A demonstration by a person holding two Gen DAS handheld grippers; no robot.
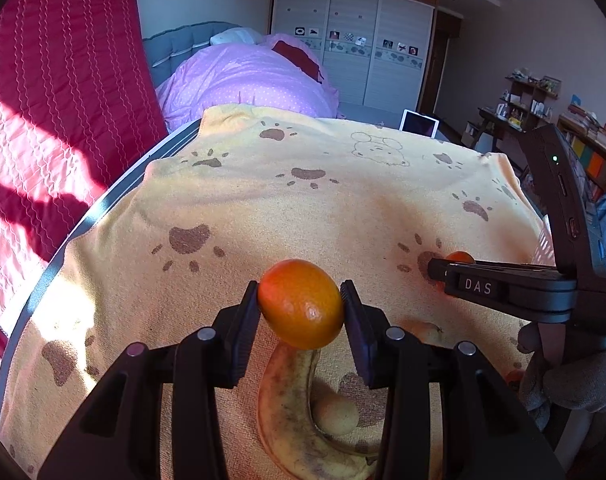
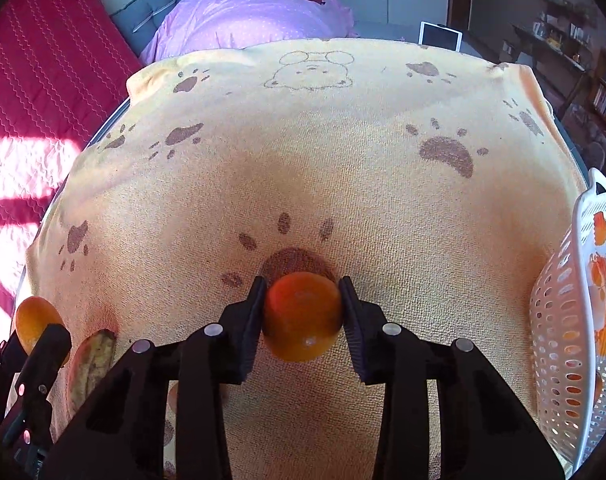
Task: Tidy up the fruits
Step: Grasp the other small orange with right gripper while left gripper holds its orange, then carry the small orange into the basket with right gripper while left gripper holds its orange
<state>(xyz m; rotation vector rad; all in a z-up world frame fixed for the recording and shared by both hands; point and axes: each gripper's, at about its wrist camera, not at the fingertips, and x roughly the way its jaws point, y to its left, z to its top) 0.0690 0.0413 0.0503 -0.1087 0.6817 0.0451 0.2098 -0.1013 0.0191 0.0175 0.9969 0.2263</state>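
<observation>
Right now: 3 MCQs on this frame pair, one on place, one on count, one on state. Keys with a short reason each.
1. Where is the white basket in the right wrist view?
A. far left edge
B. far right edge
C. centre of the cloth

2. How many oranges are held in grippers?
A. none
B. one
C. two

3. What is the state of the left gripper?
A. open above the cloth
B. shut on an orange
C. shut on the banana

Key:
1 B: the basket stands at the right edge of the yellow paw-print cloth.
2 C: the left gripper holds one orange, the right gripper holds the other orange.
3 B: both pads press that orange's sides; the banana lies on the cloth below it, ungripped.
</observation>
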